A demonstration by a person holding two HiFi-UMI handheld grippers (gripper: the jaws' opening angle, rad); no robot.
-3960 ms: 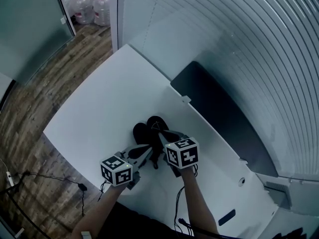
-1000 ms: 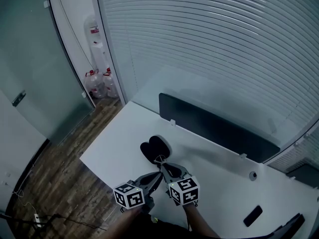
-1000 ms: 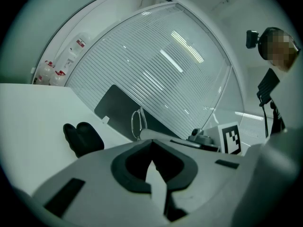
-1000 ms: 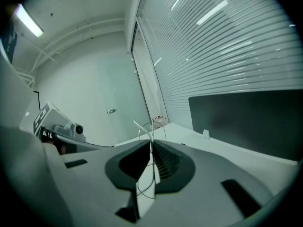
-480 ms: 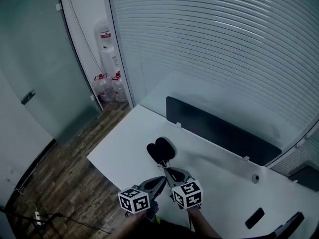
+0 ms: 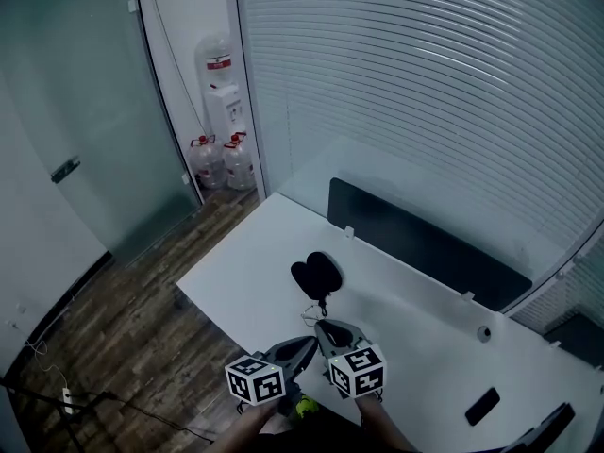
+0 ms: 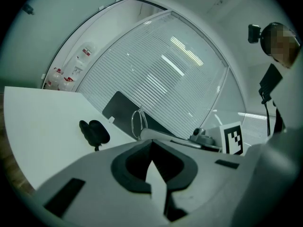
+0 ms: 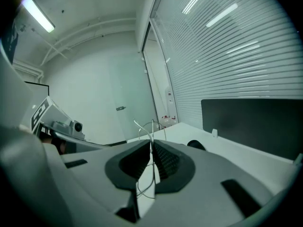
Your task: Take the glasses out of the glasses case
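The black glasses case (image 6: 316, 274) lies open on the white table (image 6: 245, 281), also seen in the left gripper view (image 7: 94, 131) and the right gripper view (image 8: 195, 145). My right gripper (image 6: 319, 323) is shut on thin wire-rimmed glasses (image 8: 151, 126), held clear of the case on its near side. The glasses' rim (image 7: 138, 123) sticks up from that gripper's tip in the left gripper view. My left gripper (image 6: 310, 341) hangs just left of the right one, shut (image 7: 151, 144) with nothing between its fingers.
A dark divider panel (image 6: 425, 243) runs along the table's far edge. A small black flat object (image 6: 481, 407) and a round grommet (image 6: 483, 332) are on the table at the right. Water bottles (image 6: 217, 159) and a dispenser (image 6: 223, 92) stand on the wooden floor to the left.
Both grippers have drawn back from the case toward the table's near edge, the right one carrying the glasses. The gap between the case and the grippers has grown.
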